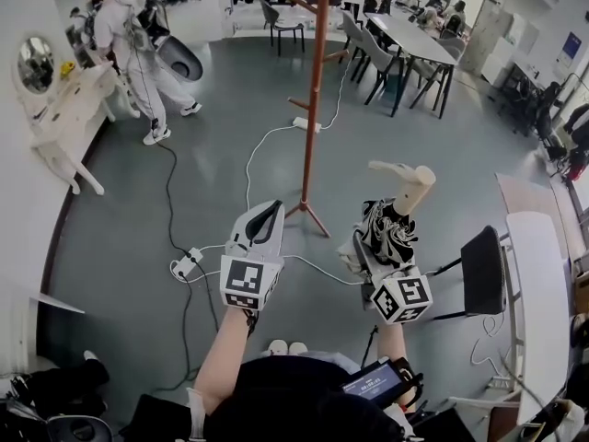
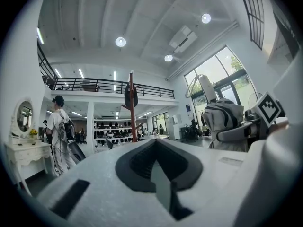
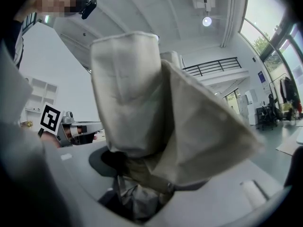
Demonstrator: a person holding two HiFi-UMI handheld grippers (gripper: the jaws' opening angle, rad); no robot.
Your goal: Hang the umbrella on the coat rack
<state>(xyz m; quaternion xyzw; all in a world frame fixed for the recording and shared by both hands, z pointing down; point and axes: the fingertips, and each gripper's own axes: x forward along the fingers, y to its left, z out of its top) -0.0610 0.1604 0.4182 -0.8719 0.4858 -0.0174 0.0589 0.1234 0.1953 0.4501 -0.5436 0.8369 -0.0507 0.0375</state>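
at the far left a white dressing table [image 1: 69, 109] is standing against the wall, and a person in pale clothes [image 1: 129, 35] is walking beside it, well apart from the work. a power strip [image 1: 187, 263] is lying on the grey floor with its cables trailing toward the rack.

the left gripper [image 1: 265, 217] is pointing level at the rack with its jaws pressed together and nothing between them. it is acting as the spare hand, likely being kept forward to steady the pole or guide the handle.

the coat rack [image 1: 316, 99] is standing ahead, between the two grippers and well apart from both. something dark, perhaps a hat or bag, is hanging near its top, where the head view is cutting it off.

the right gripper [image 1: 375, 251] is clamping the folded umbrella [image 1: 391, 219] around its bundled black-and-white canopy, jaws standing wide because the bundle is bulky. the pale curved handle [image 1: 411, 180] is sticking up and forward, leaving the hook free to catch a peg. the hanging is not yet done.

a black chair [image 1: 482, 270] is sitting by a white table [image 1: 538, 293] at the right.
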